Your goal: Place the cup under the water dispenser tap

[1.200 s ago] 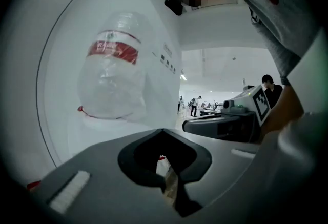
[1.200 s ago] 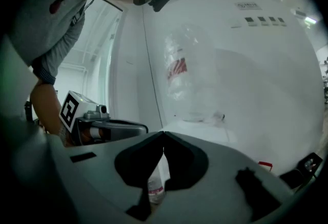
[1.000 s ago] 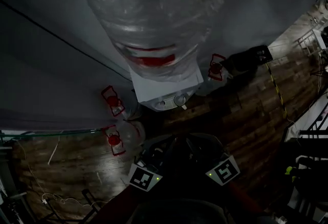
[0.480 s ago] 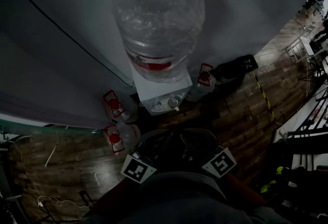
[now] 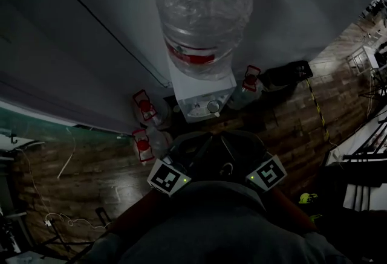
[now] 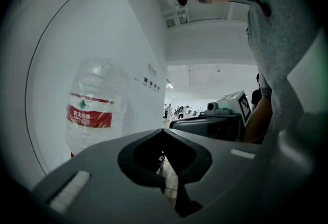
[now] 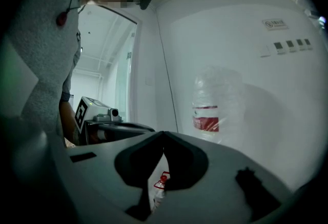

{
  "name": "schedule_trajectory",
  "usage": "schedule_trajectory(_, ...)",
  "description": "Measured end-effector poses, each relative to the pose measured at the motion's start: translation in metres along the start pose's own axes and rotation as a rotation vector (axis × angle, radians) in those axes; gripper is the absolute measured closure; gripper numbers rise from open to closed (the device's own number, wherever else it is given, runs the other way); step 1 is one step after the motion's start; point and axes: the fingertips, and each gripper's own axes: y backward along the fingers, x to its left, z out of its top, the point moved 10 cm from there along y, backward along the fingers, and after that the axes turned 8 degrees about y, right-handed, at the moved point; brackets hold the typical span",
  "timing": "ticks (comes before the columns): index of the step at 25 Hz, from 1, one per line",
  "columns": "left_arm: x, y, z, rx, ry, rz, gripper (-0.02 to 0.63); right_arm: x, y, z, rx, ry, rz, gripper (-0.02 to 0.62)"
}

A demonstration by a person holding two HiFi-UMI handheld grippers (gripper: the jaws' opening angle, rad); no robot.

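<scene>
Head view has pulled back from the water dispenser (image 5: 201, 98) within the last second; left gripper (image 6: 160, 131) and right gripper (image 7: 163, 135) both closed tip to tip, empty; no cup in sight, dispenser front hidden, so placement unconfirmed.

Below you, the white dispenser (image 5: 195, 85) stands upright against the wall (image 5: 91, 21), a clear red-labelled bottle (image 5: 202, 6) upended on top.

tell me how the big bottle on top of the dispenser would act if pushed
The bottle is probably heavy if full, though its level is unclear. Perched high on the narrow dispenser, it might rock. Its crinkled film wrap looks slippery.
</scene>
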Motion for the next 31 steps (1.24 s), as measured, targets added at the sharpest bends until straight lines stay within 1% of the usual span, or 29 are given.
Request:
schedule_trajectory(4,-0.003,0.003,0.002,-0.003,0.007,0.007,0.597,0.002,0.003,0.001,0.000,0.000,0.001,0.580)
schedule_trajectory(13,-0.012,0.010,0.005,-0.008,-0.014,0.012,0.598,0.013,0.008,0.006,-0.003,0.022,0.004,0.581)
schedule_trajectory(17,-0.014,0.012,0.004,-0.004,-0.025,0.013,0.597,0.017,0.010,0.004,-0.004,0.018,0.003,0.581)
schedule_trajectory(24,-0.014,0.010,0.002,-0.006,-0.016,0.010,0.597,0.019,0.008,0.003,-0.008,0.014,-0.007,0.581)
schedule_trajectory(31,-0.018,0.011,0.005,-0.011,-0.035,0.007,0.598,0.023,0.008,0.005,-0.019,0.016,-0.017,0.581)
